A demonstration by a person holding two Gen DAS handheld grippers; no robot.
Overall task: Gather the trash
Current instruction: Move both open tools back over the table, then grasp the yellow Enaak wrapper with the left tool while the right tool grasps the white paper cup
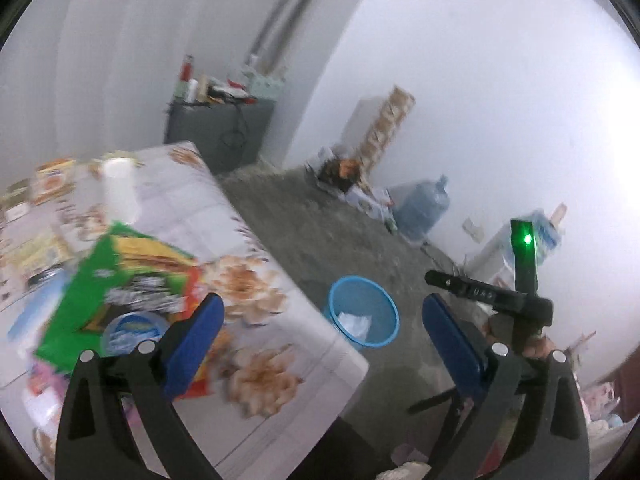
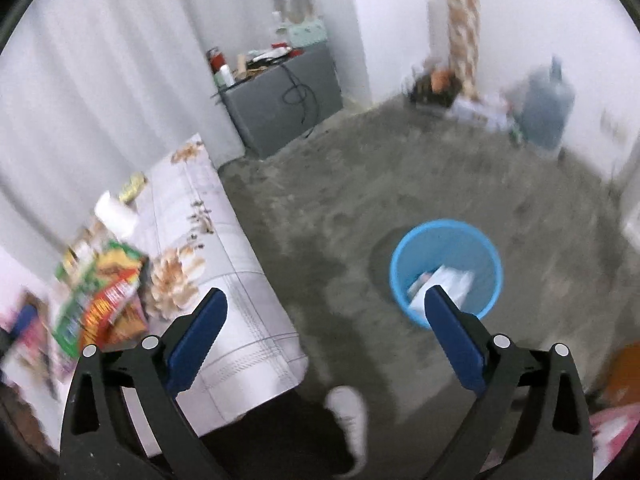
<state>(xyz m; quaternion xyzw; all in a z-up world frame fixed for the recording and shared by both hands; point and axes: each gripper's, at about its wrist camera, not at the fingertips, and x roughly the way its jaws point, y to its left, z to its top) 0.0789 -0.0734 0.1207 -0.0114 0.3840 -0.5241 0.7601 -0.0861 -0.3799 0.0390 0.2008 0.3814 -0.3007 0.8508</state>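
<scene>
A blue waste bin stands on the grey floor beside the table, with white paper trash lying inside it. My left gripper hangs open and empty over the table's corner, the bin showing between its blue fingers. In the right wrist view the bin lies below and ahead of my right gripper, which is open with nothing in it. On the flowered tablecloth lie a green and red snack bag, a round blue-lidded tub and a white paper roll. The other gripper's black body with a green light shows at the right.
A grey cabinet with clutter on top stands in the far corner. A large water jug, boxes and a patterned roll line the back wall. A person's white shoe is on the floor near the table's edge.
</scene>
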